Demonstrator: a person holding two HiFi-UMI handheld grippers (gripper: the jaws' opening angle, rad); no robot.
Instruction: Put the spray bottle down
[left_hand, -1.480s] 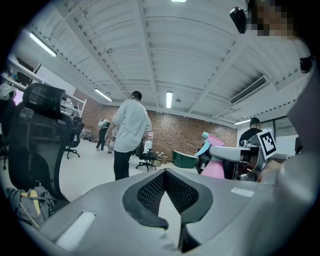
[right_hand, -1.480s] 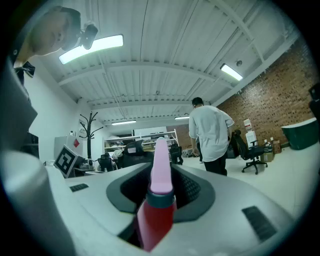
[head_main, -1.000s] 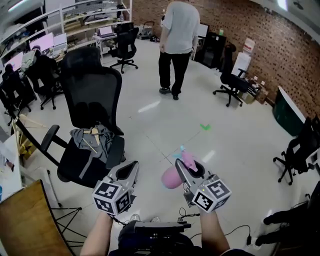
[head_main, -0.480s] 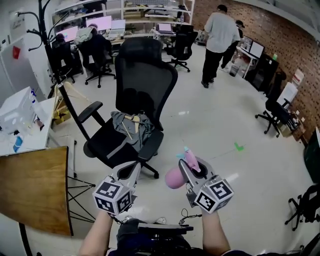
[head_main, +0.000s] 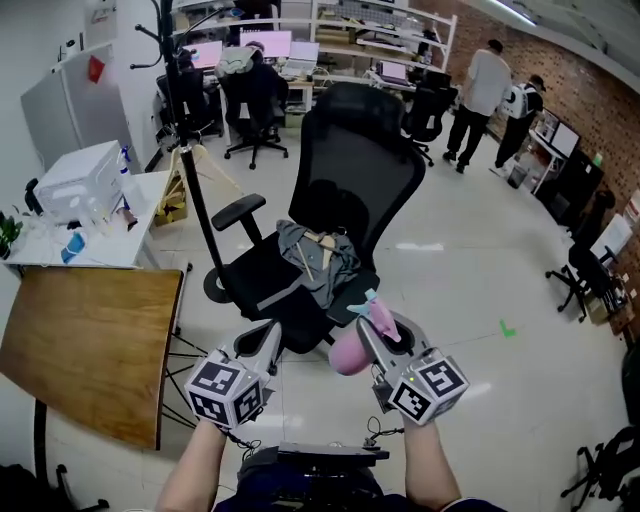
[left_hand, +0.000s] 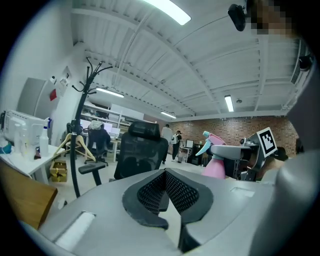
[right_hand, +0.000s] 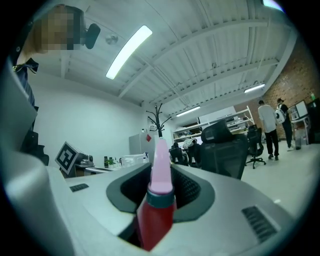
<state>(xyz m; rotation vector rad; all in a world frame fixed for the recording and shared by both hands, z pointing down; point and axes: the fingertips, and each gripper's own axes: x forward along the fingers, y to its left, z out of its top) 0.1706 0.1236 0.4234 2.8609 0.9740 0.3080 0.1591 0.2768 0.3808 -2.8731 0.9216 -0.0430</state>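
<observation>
A pink spray bottle (head_main: 347, 355) with a pink nozzle and a teal trigger hangs in the air, and my right gripper (head_main: 378, 335) is shut on it near the neck. Seen from the right gripper view, the bottle (right_hand: 159, 200) stands between the two black pads, nozzle pointing away. My left gripper (head_main: 262, 340) is held beside it on the left, jaws together with nothing in them. The left gripper view shows its pads (left_hand: 181, 192) meeting at the tips, and the bottle (left_hand: 216, 165) off to the right. Both grippers point about level over the floor.
A black office chair (head_main: 345, 200) with a grey garment and a wooden hanger on its seat stands just ahead. A wooden table (head_main: 90, 340) lies to the left, with a white table (head_main: 100, 250) carrying a white box behind it. A coat stand (head_main: 190, 130) rises nearby. Two people (head_main: 485, 85) stand far right.
The whole view has swung left: the black chair now sits straight ahead and the wooden table has come into sight. Both grippers moved along together, the right one still holding the bottle.
</observation>
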